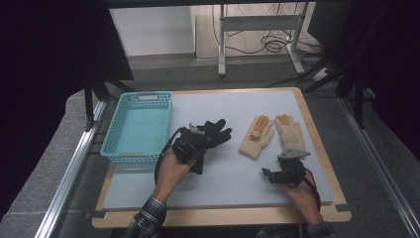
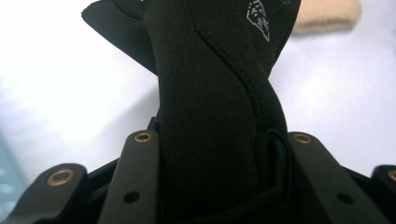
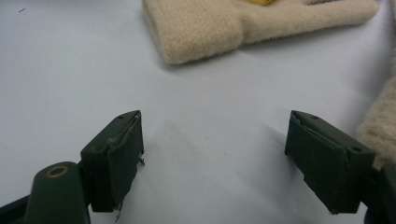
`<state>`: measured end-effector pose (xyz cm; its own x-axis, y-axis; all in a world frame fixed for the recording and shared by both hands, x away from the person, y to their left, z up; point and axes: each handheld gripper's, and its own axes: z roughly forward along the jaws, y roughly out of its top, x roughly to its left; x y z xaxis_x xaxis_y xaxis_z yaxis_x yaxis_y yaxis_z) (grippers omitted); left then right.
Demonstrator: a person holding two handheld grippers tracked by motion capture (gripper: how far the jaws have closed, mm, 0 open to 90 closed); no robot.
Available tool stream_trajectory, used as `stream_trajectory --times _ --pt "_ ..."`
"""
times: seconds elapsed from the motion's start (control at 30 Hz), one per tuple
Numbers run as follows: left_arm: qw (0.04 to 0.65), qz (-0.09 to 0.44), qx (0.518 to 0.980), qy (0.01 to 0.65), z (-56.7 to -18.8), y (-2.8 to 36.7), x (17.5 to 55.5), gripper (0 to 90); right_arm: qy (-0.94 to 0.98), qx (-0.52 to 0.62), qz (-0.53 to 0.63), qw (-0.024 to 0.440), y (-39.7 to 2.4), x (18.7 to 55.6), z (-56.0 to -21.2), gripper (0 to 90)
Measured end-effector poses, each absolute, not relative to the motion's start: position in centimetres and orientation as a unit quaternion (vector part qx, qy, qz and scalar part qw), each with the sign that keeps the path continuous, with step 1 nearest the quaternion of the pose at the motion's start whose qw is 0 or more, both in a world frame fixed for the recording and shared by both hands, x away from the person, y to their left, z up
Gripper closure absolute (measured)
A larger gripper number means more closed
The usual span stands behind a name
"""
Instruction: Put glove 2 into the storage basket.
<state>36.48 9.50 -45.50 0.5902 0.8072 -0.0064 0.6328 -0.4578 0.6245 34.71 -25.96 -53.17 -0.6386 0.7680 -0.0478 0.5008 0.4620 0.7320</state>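
Note:
A black glove (image 1: 216,132) hangs a little above the mat, and my left gripper (image 1: 194,143) is shut on its cuff. In the left gripper view the black glove (image 2: 215,107) rises between both jaws of the left gripper (image 2: 222,140), which press on it from either side. Two beige knit gloves lie flat on the right of the mat, one (image 1: 256,137) beside the other (image 1: 290,133). My right gripper (image 1: 269,174) rests just in front of them. In the right gripper view the right gripper (image 3: 215,126) stands open on bare mat, with a beige glove's cuff (image 3: 201,32) ahead.
A turquoise plastic basket (image 1: 139,95) with nothing in it stands at the mat's left, close to the left hand. The pale blue mat (image 1: 223,186) covers a wooden tabletop. Table legs and cables stand on the floor beyond the far edge.

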Motion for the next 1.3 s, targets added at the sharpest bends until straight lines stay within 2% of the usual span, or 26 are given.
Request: stream_trajectory --times 0.4,1.3 --pt "0.299 0.164 0.819 0.461 -42.2 13.2 38.2 62.9 0.834 0.38 0.352 0.19 -26.0 34.7 -53.2 19.1" --pt "0.256 0.196 0.745 0.583 -42.9 26.5 41.8 62.0 0.834 0.38 0.353 0.189 -26.0 34.7 -53.2 19.1"
